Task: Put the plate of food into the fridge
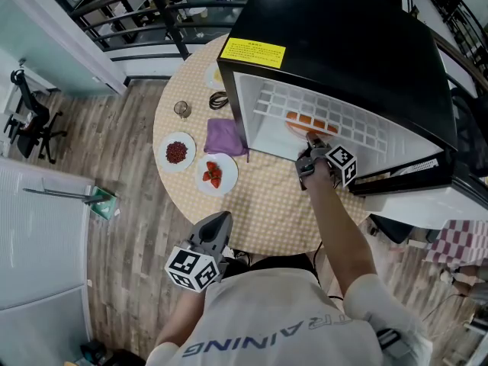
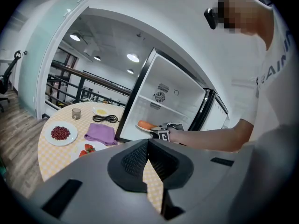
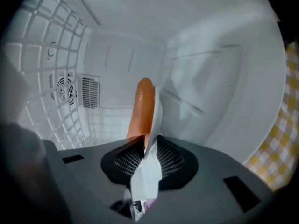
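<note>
The black mini fridge with a white inside (image 1: 335, 44) stands on the round table covered by a yellow-and-white checked cloth (image 1: 274, 204), its door swung open. The white plate carrying orange food (image 1: 309, 120) is inside the fridge, just past the opening and under the white wire shelf (image 1: 320, 109); whether it rests on the fridge floor cannot be told. The right gripper (image 1: 311, 145) reaches into the fridge mouth, and in the right gripper view its jaws are narrow and pinch the plate's near rim (image 3: 156, 115), with the orange food (image 3: 142, 111) lying beyond the pads toward the fridge's back wall. The left gripper (image 1: 217, 221) hangs well away from the fridge, off the table's near edge and close to the person's chest; its jaws meet at the tips with nothing between them. Beside the fridge's open side lies a folded purple cloth (image 1: 225, 137). Further from the fridge sit a white plate of dark red beans (image 1: 177, 152) and a white plate of red strawberries (image 1: 216, 174). Near the fridge's far corner are a small clear glass (image 1: 182, 110) and a coiled black cable (image 1: 219, 99).
</note>
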Available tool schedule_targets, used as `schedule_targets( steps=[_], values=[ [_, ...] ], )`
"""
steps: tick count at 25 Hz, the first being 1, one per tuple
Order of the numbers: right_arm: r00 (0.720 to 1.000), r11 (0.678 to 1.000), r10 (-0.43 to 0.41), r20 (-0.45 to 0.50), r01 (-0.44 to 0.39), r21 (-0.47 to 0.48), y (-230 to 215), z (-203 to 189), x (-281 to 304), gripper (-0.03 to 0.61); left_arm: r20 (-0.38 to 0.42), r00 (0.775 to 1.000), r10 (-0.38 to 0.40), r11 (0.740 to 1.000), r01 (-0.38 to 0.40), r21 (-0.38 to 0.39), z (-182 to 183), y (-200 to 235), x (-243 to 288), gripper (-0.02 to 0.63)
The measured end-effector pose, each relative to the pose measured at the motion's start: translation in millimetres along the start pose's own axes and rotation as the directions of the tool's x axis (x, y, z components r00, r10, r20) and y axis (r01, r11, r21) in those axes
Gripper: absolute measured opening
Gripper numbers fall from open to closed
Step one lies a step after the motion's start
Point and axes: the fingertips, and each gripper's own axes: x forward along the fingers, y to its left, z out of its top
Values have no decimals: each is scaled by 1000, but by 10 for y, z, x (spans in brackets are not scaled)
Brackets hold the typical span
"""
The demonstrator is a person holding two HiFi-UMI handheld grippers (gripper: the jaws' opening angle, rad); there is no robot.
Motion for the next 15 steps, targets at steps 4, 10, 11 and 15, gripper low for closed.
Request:
schedule_targets(
  steps=[4, 10, 11, 15],
  values=[
    [996, 985, 22, -89, -36, -168, 131, -112, -21, 158, -9, 1000, -13, 1000, 13, -7, -45, -42, 18, 8],
    [968, 875, -101, -228, -23, -484, 174, -351, -9, 241, -18, 1000, -12, 1000, 12, -16, -103, -41, 0, 8],
    [960, 846, -128, -248, -24, -532, 151, -388, -12, 244, -20, 1000, -11, 1000, 11, -17, -112, -39, -7, 8],
    [930, 748, -222, -291, -29, -663, 63, -482, -42, 245, -22, 1000, -7, 1000, 6, -23, -139, -29, -38, 8]
  ],
)
